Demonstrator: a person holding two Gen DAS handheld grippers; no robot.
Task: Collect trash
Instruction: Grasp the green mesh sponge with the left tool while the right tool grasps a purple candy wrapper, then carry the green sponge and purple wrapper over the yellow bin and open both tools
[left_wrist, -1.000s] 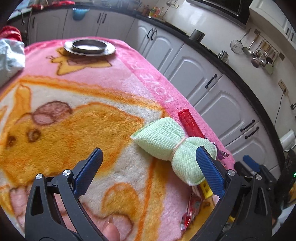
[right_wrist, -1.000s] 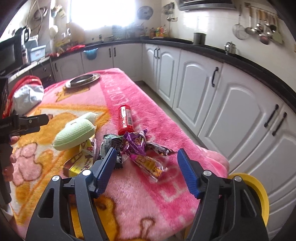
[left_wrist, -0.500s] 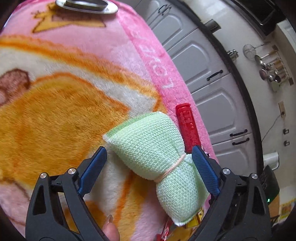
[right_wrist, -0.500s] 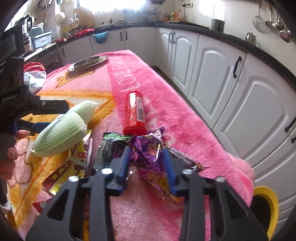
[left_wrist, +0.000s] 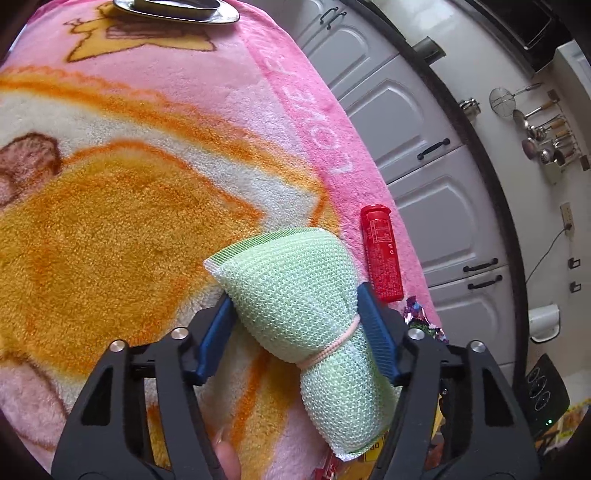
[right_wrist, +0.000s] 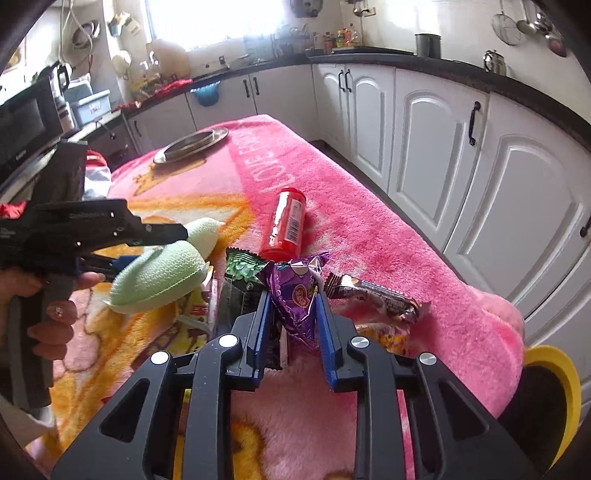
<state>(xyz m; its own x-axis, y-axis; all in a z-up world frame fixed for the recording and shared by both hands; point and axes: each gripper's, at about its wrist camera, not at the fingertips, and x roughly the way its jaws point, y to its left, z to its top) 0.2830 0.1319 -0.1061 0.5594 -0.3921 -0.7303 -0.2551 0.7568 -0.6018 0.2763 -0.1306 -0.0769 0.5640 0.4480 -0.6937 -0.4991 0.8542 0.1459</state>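
Note:
My left gripper (left_wrist: 295, 325) is shut on a pale green knitted cloth (left_wrist: 306, 295) tied with a pink band, on the pink and orange blanket (left_wrist: 147, 184). The cloth also shows in the right wrist view (right_wrist: 162, 277), with the left gripper (right_wrist: 122, 258) beside it. My right gripper (right_wrist: 293, 317) is shut on a purple snack wrapper (right_wrist: 299, 295). A red tube (right_wrist: 284, 225) lies just beyond it, also seen in the left wrist view (left_wrist: 382, 254). A green-black wrapper (right_wrist: 240, 273), a brown bar wrapper (right_wrist: 376, 295) and a yellow wrapper (right_wrist: 192, 314) lie around it.
A metal plate (right_wrist: 192, 146) sits at the table's far end. A yellow bin rim (right_wrist: 557, 391) shows below the table's right edge. White cabinets (right_wrist: 443, 155) run along the right. A red and white bag (right_wrist: 96, 170) lies far left.
My left gripper moved forward onto the green cloth and closed on it. My right gripper moved forward and closed on the purple wrapper.

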